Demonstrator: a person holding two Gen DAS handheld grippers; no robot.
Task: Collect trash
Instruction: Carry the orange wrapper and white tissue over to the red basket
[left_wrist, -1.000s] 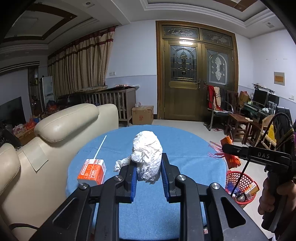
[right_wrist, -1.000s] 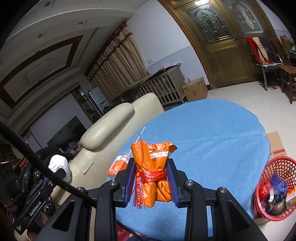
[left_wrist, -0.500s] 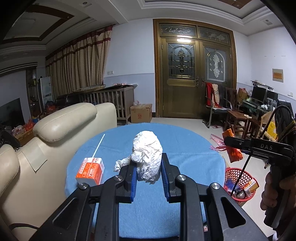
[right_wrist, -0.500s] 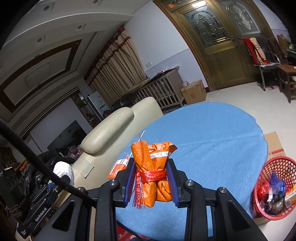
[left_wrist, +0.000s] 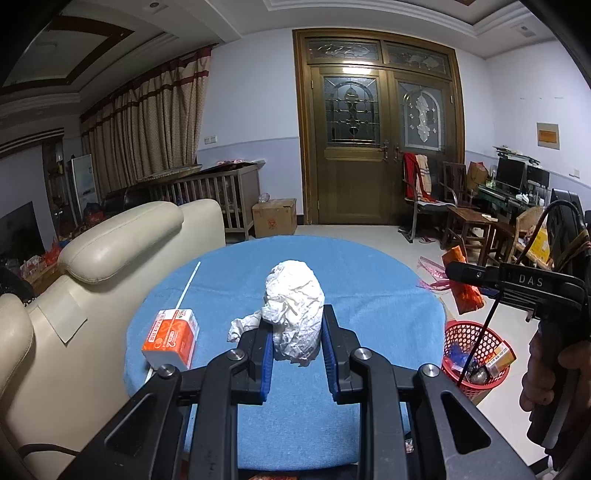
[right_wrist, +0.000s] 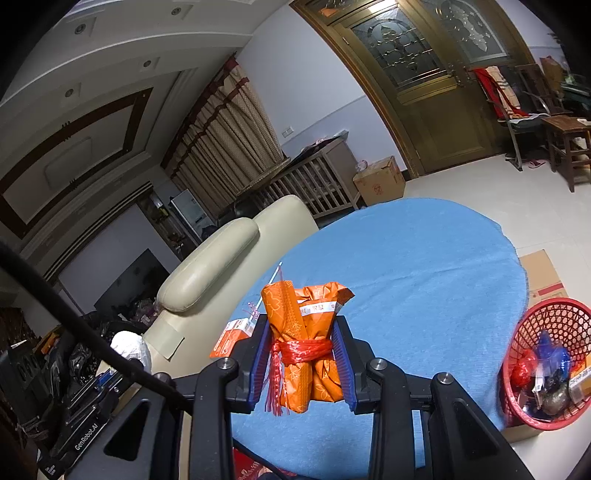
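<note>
Hidden: red mesh plastic basket (right_wrist: 546, 369) on the floor is cut by the right-view edge; its contents are jumbled, hard to identify.
Left gripper (left_wrist: 297, 332): clenched on a crumpled white paper wad (left_wrist: 295, 310) above the round blue cloth-covered table (left_wrist: 369, 295).
Right gripper (right_wrist: 301, 358): grasping a glossy orange wrapper bundle (right_wrist: 303, 332) tied with red plastic string.
Table: orange-and-white drink carton (left_wrist: 171, 338) with a thin white straw.

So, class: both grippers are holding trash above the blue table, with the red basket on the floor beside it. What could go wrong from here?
1. The crumpled white paper is soft and only its lower part sits between the left gripper jaws; it could slip out.
2. The red basket already holds trash, so the orange packet bundle may bounce out.
3. The drink carton remains on the table and could be forgotten.
</note>
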